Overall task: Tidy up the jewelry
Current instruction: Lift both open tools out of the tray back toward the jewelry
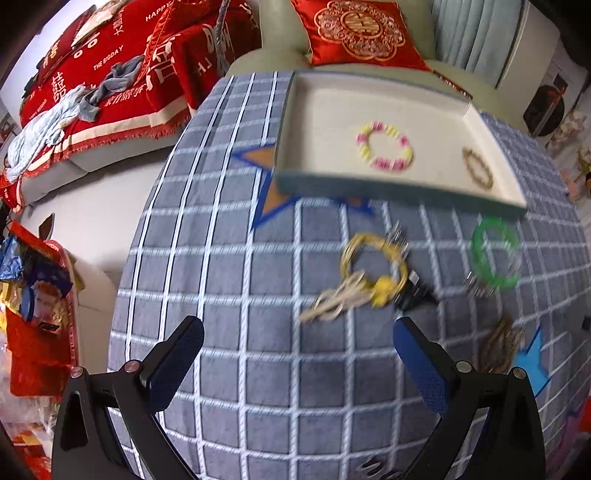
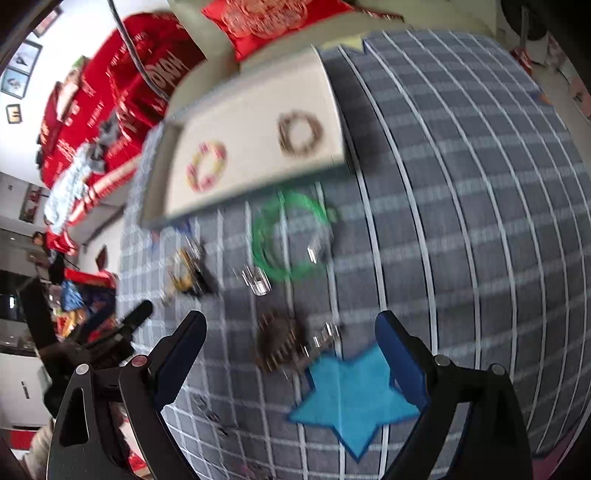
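A shallow cream tray (image 1: 332,110) (image 2: 251,122) sits at the far side of the grey checked table. In it lie a pink-and-yellow bead bracelet (image 1: 384,146) (image 2: 207,166) and a brown bead bracelet (image 1: 478,168) (image 2: 300,133). On the cloth in front lie a yellow bracelet with a tassel (image 1: 373,266) (image 2: 184,271), a green bracelet (image 1: 495,254) (image 2: 291,236) and a dark brown bracelet (image 1: 500,343) (image 2: 280,341). My left gripper (image 1: 297,365) is open and empty, short of the yellow bracelet. My right gripper (image 2: 291,358) is open and empty, around the dark brown bracelet.
Small clear and metal clips (image 2: 256,278) lie between the bracelets. A blue paper star (image 2: 351,395) and an orange star (image 1: 273,199) lie on the cloth. A sofa with red blankets (image 1: 103,74) and a red cushion (image 1: 358,33) stand beyond the table.
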`<state>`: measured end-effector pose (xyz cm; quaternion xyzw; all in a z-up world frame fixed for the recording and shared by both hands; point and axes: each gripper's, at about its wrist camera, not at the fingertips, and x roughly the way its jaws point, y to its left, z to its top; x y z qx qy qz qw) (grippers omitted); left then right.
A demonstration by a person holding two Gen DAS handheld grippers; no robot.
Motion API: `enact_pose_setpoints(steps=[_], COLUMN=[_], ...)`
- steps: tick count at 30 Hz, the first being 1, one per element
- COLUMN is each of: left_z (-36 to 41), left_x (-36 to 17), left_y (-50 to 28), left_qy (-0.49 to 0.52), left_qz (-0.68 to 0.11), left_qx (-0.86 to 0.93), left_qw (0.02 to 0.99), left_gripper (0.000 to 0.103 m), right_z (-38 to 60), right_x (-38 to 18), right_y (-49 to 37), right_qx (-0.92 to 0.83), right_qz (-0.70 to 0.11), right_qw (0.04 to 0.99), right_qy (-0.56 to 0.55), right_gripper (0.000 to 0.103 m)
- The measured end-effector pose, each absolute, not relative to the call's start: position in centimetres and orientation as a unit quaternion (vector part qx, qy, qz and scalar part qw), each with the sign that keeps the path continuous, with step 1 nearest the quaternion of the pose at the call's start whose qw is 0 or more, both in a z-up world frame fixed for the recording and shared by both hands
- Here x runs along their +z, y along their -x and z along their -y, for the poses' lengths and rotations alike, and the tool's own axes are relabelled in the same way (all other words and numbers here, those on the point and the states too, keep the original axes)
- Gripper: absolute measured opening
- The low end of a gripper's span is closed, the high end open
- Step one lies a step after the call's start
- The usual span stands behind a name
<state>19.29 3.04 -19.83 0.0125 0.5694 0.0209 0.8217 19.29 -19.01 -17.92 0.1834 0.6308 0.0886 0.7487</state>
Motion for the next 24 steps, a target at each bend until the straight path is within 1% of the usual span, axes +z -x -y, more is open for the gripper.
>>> enact_pose_setpoints(steps=[4,8,16,21,24], left_z=[-3.4,-3.5,-3.3,-2.8,-2.3], left_x=[-20.9,-21.3,-21.1,-21.5,-21.7], left_y=[-18.3,-18.0,-19.4,-20.2,-20.5], left_qy=[-0.029,-0.035,-0.059,-0.074,-0.085], left_qz=[-0.570,-0.567,-0.547,-0.541,-0.537], left_qx=[0.014,0.001,-0.028,-0.046,-0.057], left_qw=[0.821,0.823,0.835,0.837,0.838], left_gripper=[0.103,0.103,0.103,0.103,0.103], right_z=[18.5,18.3,18.9,16.3,14.3], right_x=[-19.7,-20.2,-19.9,-19.2,-19.0], right_y=[-17.5,-16.5,-17.0,-17.9,-18.4], right_qx=[0.073,0.054,0.024,0.053,0.073], right_qz=[-0.642,-0.640,-0.632,-0.622,-0.620], right_qw=[0.741,0.745,0.754,0.768,0.771], right_qy=[-0.181,-0.180,-0.176,-0.145,-0.127], right_gripper=[0.094,0.094,0.094,0.094,0.090])
